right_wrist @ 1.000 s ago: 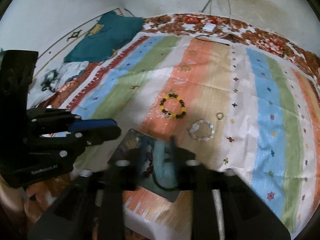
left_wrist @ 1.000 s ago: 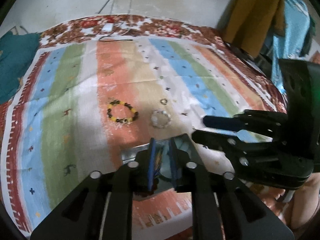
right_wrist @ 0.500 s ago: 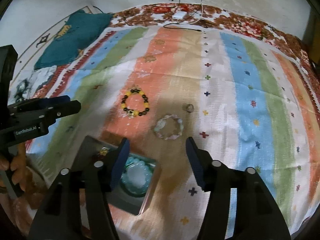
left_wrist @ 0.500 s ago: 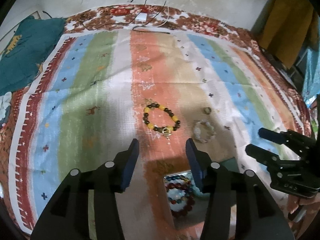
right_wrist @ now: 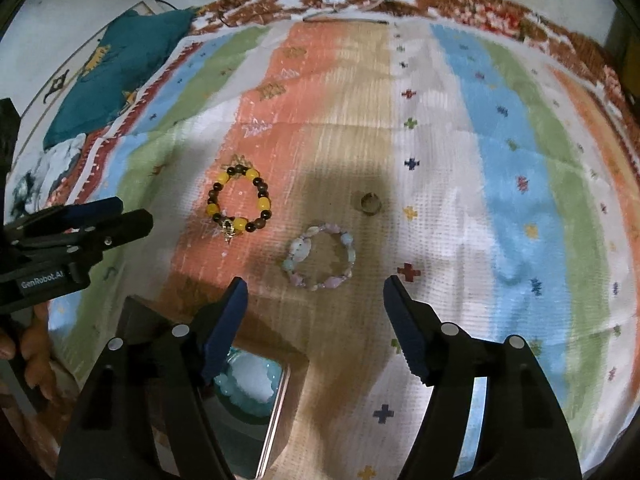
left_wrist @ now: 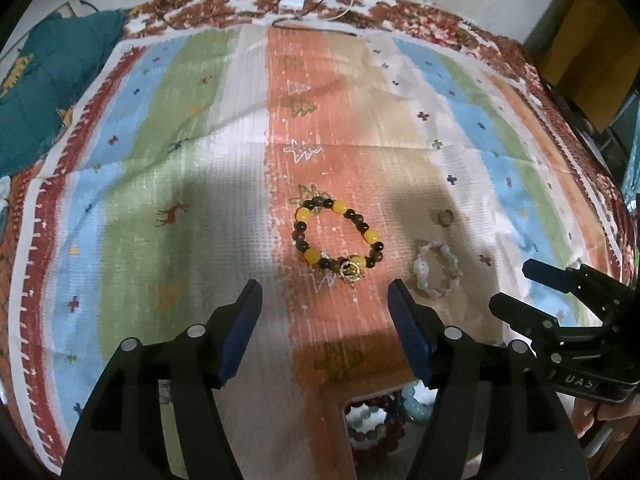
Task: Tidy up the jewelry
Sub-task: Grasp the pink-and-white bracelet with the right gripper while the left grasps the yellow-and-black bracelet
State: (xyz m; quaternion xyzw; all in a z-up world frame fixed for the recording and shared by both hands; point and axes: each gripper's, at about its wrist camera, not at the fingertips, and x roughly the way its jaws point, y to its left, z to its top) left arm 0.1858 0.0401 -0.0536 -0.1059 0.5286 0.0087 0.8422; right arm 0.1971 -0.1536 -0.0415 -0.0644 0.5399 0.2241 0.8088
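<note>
Fingers (left_wrist: 244,332) of the left gripper (left_wrist: 326,332) stand spread wide and hold nothing; the right gripper (right_wrist: 316,324) is likewise wide apart and bare. Nearest, under both grippers, sits the metal tray (right_wrist: 276,408), holding a pale turquoise bracelet (right_wrist: 248,384) and a dark red beaded bracelet (left_wrist: 372,424). Beyond the tray on the striped cloth (left_wrist: 160,160) lies the yellow-and-brown bracelet (left_wrist: 336,240), its gold charm on the tray side. Right of it, apart, lies the pastel stone bracelet (right_wrist: 320,258). Just past that rests what looks like a small ring (right_wrist: 370,203), too blurred to be sure. Far left of the tray lies a teal cushion (right_wrist: 120,68).
</note>
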